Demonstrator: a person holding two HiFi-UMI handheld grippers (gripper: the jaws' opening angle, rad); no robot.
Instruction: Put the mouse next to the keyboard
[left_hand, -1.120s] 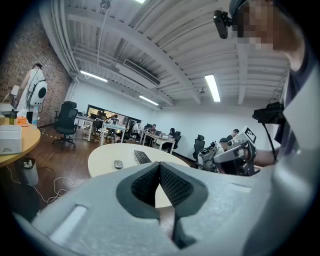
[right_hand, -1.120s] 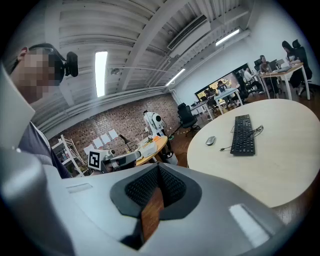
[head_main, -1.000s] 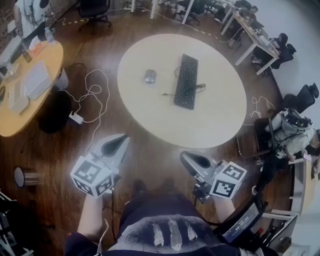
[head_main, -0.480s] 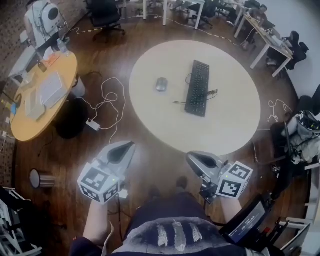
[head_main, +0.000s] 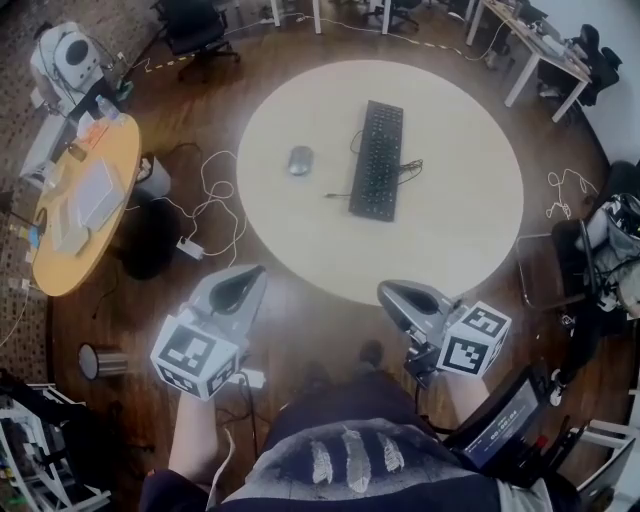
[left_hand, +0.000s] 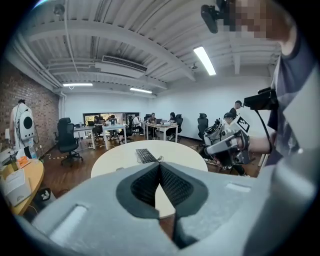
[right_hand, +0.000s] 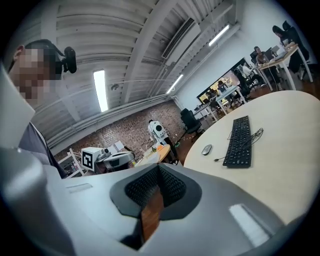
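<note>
My left gripper (head_main: 240, 285) and right gripper (head_main: 400, 295) are both closed tight and empty, short of the round worktop (head_main: 450, 230). The mouse (head_main: 300, 160) lies left of the keyboard (head_main: 378, 158), apart from it. I'd open the left gripper early and straddle the mouse's sides.

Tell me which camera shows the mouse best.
The head view: the mouse lies whole, seen from above, left of the keyboard. The right gripper view shows it small, at a low angle; the left gripper view barely shows it.
</note>
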